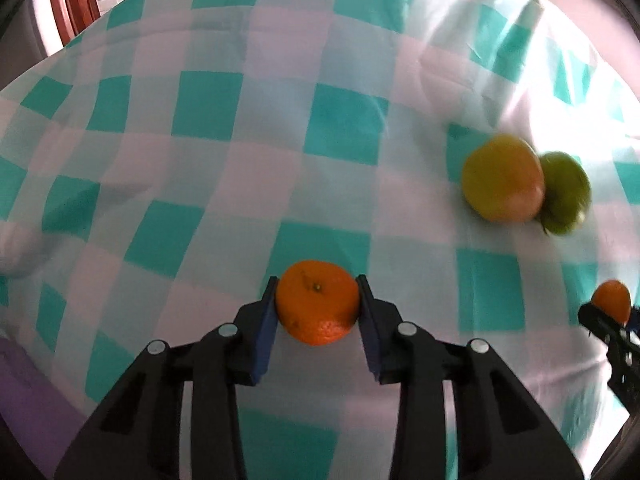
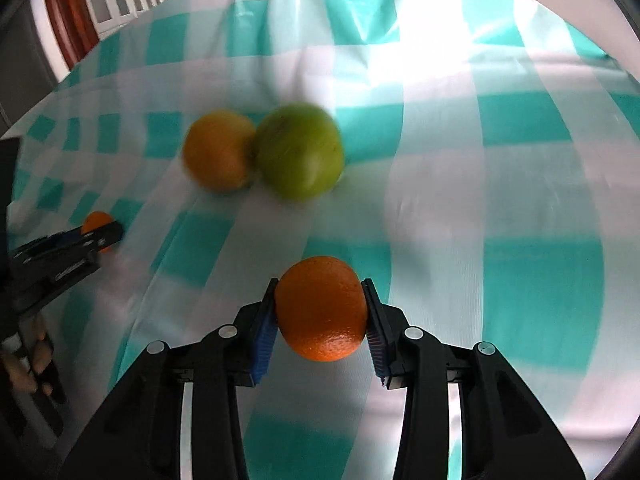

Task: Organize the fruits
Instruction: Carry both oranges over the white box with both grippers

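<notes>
My left gripper (image 1: 317, 300) is shut on a small orange tangerine (image 1: 318, 302) with its stem end up, held above the checked cloth. My right gripper (image 2: 320, 308) is shut on a larger orange (image 2: 321, 308). A yellow-orange fruit (image 1: 502, 178) and a green fruit (image 1: 566, 194) lie touching on the cloth to the right in the left wrist view. In the right wrist view the yellow-orange fruit (image 2: 218, 156) and the green fruit (image 2: 300, 152) lie ahead, left of centre. The left gripper with its tangerine (image 2: 96, 226) shows at the far left there.
A teal-and-white checked tablecloth (image 1: 240, 160) covers the table, with folds at the far right. A wooden chair back (image 1: 74, 4) stands beyond the far left edge. The right gripper with its orange (image 1: 612, 304) shows at the right edge of the left wrist view.
</notes>
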The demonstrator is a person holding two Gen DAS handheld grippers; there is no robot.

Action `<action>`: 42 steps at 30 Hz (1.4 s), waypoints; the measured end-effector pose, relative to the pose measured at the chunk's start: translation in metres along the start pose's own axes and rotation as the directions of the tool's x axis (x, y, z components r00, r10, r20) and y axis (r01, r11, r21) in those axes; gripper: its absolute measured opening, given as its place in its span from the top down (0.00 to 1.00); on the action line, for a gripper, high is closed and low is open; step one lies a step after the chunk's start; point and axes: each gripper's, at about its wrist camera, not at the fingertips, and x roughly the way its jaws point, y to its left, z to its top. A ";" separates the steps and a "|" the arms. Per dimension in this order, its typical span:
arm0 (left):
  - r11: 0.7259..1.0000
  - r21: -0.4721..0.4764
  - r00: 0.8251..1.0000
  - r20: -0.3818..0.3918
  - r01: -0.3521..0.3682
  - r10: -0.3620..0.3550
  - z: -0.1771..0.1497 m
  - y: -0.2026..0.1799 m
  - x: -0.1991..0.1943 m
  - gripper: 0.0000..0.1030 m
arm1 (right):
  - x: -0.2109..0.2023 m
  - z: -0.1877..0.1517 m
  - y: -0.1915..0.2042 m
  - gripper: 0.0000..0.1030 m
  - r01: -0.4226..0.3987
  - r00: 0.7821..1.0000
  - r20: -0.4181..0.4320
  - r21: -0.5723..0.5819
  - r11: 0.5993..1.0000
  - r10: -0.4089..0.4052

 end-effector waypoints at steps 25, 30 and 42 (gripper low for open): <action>0.988 -0.107 0.988 -0.119 -0.112 0.099 -0.195 -0.142 -0.185 0.64 | -0.200 -0.183 -0.024 0.62 -0.317 0.948 -0.063 -0.296 0.901 0.313; 0.987 -0.119 0.989 -0.116 -0.108 0.094 -0.201 -0.144 -0.201 0.64 | -0.209 -0.182 -0.018 0.62 -0.303 0.951 -0.059 -0.363 0.881 0.303; 0.984 -0.150 0.995 0.022 -0.093 0.097 -0.213 -0.123 -0.266 0.64 | -0.242 -0.177 0.011 0.62 -0.278 0.953 -0.034 -0.490 0.826 0.301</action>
